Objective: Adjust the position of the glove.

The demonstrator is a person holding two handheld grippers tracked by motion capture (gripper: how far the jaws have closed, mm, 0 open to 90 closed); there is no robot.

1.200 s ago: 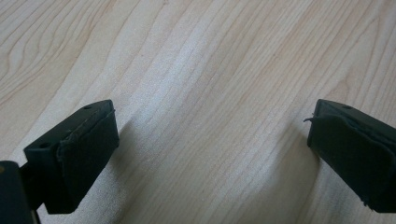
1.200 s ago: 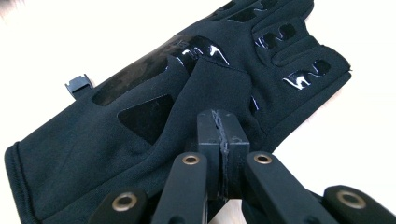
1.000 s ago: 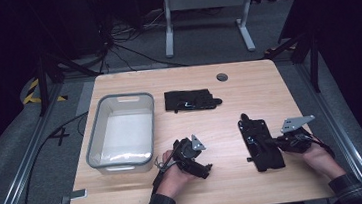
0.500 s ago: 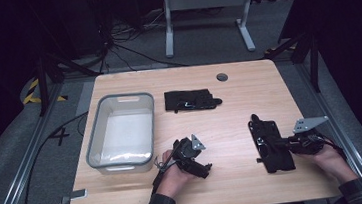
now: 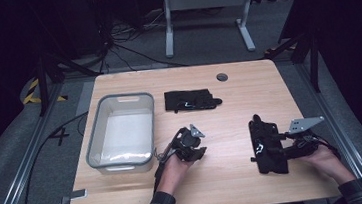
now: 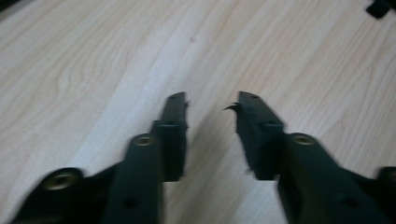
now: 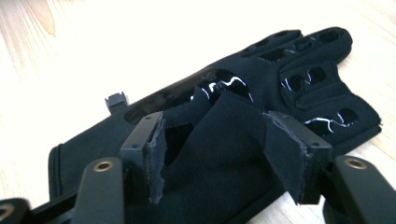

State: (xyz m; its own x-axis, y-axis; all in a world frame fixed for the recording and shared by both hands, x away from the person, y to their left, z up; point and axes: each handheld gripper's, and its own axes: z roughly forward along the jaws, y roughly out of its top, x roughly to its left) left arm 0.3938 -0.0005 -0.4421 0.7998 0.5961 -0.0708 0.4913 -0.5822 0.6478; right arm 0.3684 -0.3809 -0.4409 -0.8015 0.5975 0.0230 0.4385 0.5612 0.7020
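Observation:
One black glove (image 5: 267,145) (image 7: 289,74) lies flat on the table's right side, palm side up with shiny markings. My right gripper (image 5: 280,148) (image 7: 215,126) is over its cuff end; its jaws stand wide apart, open, with a raised fold of the glove between them. A second black glove (image 5: 191,100) lies at the back middle of the table. My left gripper (image 5: 192,147) (image 6: 210,105) hovers low over bare wood near the table's centre, open and with nothing in it.
A clear grey-rimmed plastic bin (image 5: 123,165) stands on the left of the wooden table (image 5: 227,188), close to my left hand. A round cable hole (image 5: 222,77) sits near the far edge. Metal stand legs (image 5: 168,33) are on the floor beyond.
The right gripper and the glove under it slid right and toward the near edge, then stopped. The left gripper has stayed where it was.

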